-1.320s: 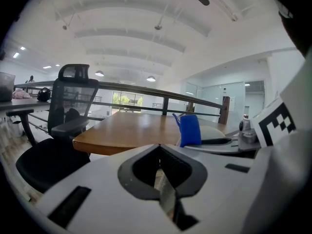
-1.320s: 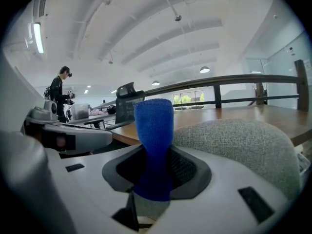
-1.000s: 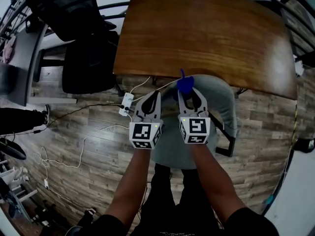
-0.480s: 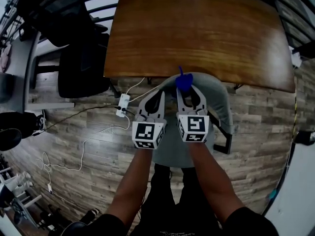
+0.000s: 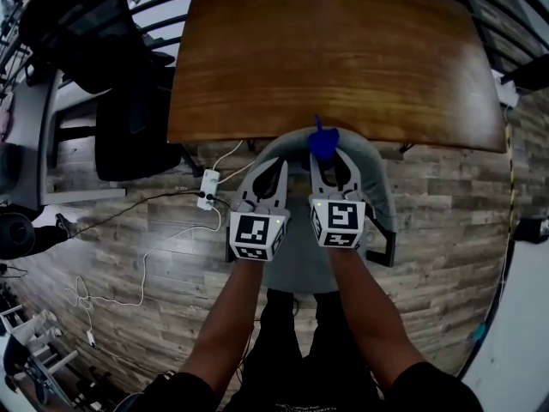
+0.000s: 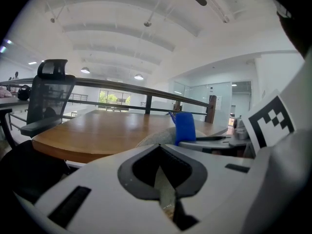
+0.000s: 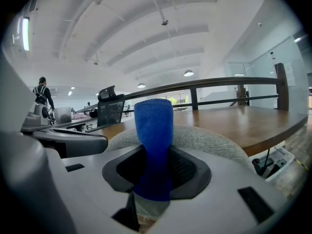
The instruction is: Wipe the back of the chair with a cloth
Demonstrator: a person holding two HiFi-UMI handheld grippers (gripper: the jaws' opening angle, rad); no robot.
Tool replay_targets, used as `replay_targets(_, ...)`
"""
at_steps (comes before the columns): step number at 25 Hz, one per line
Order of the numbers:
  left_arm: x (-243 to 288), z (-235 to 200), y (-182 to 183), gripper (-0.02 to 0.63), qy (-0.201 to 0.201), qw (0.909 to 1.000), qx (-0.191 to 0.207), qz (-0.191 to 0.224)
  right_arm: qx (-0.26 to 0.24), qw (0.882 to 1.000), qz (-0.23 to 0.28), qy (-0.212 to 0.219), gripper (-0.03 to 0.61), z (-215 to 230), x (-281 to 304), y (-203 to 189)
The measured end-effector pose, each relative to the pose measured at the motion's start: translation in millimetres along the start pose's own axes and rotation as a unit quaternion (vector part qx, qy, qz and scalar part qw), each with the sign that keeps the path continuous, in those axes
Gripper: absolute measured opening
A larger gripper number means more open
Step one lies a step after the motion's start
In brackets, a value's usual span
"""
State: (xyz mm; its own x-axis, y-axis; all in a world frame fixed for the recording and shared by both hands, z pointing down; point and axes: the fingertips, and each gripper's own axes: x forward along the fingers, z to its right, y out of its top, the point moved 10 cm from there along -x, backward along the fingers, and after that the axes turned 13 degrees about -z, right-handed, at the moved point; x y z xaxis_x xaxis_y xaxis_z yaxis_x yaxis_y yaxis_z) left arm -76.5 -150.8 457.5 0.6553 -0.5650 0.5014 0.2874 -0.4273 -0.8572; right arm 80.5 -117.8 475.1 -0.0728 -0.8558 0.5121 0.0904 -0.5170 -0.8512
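The cloth (image 7: 153, 130) is bright blue, folded into a thick upright strip. The right gripper (image 5: 324, 156) pinches its lower end between its jaws. It stands at the rounded top rim of the chair (image 5: 383, 197) back, which is grey woven fabric; whether it touches cannot be told. The left gripper (image 5: 271, 166) sits just beside the right one, jaws pressed together on nothing. The chair back's top meets the near edge of the wooden worktop (image 5: 334, 50), leaving little room ahead. Plank floor (image 5: 446, 230) lies open at the chair's right. At its left are a power strip (image 5: 206, 188) and cables.
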Motion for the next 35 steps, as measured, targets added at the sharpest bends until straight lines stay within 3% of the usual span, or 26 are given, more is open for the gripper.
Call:
replay_targets(18, 23.3, 50.0, 14.5, 0.003, -0.054, 0.9981, 0.029, -0.002, 0.021, 0.999, 0.011, -0.045, 0.135, 45.0, -28.7, -6.5)
replay_targets(27, 31.9, 73.6, 4.9, 0.003, -0.077, 0.9963, 0.037, -0.006, 0.026, 0.997, 0.007, -0.076, 0.135, 68.0, -44.8, -16.6)
replay_targets(35, 34.5, 79.5, 3.3, 0.003, -0.08, 0.9961, 0.037, -0.005, 0.033, 0.995, 0.001, -0.095, 0.135, 89.0, -56.6, -27.1)
